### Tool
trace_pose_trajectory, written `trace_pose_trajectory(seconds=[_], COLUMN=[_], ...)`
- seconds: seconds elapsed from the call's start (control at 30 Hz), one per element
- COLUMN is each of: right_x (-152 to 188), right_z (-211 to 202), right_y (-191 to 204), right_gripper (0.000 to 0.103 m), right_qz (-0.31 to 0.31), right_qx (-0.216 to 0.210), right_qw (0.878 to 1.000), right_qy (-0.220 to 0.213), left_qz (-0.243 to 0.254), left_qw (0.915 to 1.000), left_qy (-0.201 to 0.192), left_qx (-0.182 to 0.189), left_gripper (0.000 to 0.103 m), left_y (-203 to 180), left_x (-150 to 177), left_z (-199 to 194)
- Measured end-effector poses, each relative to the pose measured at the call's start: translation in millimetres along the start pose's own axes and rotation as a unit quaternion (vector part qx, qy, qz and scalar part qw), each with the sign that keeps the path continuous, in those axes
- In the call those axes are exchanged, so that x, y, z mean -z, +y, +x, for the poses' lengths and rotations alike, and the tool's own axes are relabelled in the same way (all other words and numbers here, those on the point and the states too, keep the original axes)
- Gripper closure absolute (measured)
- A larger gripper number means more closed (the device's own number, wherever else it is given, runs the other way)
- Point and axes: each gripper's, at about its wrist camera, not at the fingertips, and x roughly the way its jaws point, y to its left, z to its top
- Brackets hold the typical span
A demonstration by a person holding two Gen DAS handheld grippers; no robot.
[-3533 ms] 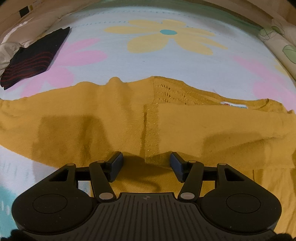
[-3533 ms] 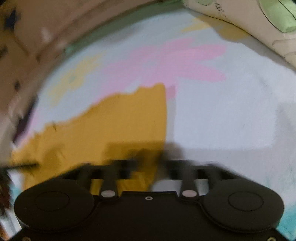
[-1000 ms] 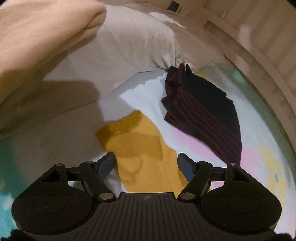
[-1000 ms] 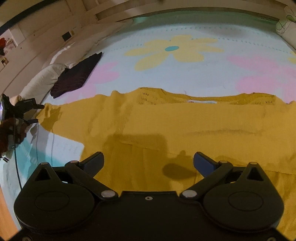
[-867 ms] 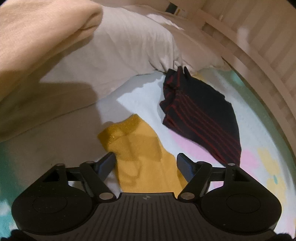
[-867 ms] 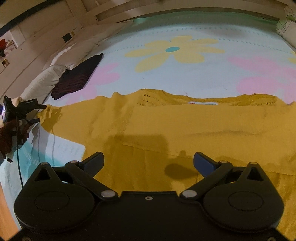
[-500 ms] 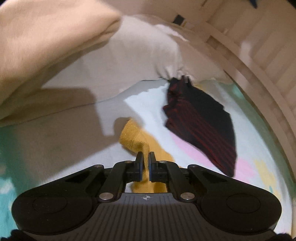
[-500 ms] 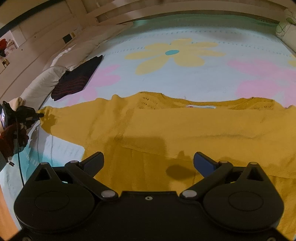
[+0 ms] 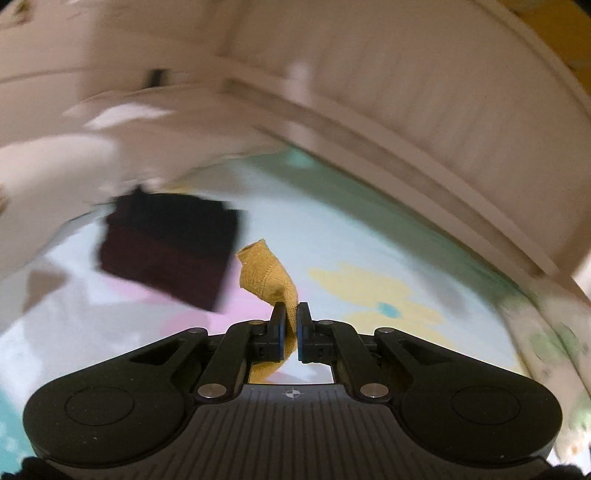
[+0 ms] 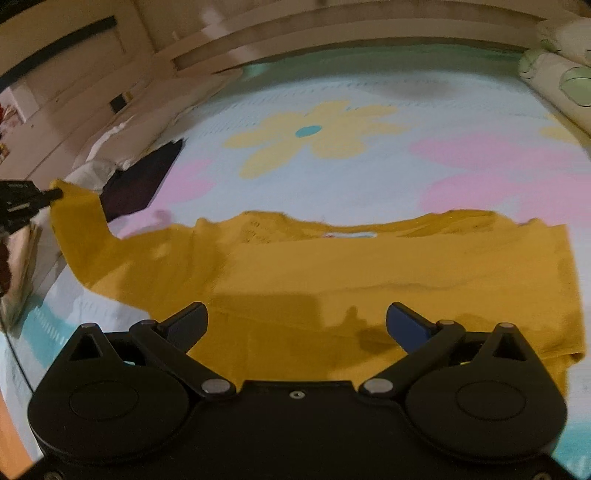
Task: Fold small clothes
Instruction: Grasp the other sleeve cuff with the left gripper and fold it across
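L gripper clenched on yellow sweater cuff; R gripper released. Risk: thin pinch slips mid-swing, cuff drops on dark garment at 10 o'clock.

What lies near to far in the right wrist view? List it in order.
right gripper → yellow sweater → yellow flower print on the bedspread → headboard

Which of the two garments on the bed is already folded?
The dark garment near the pillows, a compact folded stack. The yellow sweater lies spread out, its sleeve cuff pinched in the left gripper.
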Motion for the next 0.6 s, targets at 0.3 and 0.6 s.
trace_pose_trajectory(seconds=[0.3,0.6], right_x=[-7.4,-5.4], right_z=[-32.8,-50.0], right_y=[-43.9,-95.1], right_gripper=[0.000,0.000], right_qz=[0.051,0.125], right_qx=[0.015,0.044], right_qw=[0.998,0.990], right_qy=[-0.036,-0.055], left_qz=[0.094,0.176], left_qw=[0.9899,0.9686], left_qy=[0.063,0.140], left_qx=[0.087,0.106], left_gripper=[0.098,0.096], left_y=[-156.2,-232.5], left_x=[80.2,164.9], left_z=[21.3,71.0])
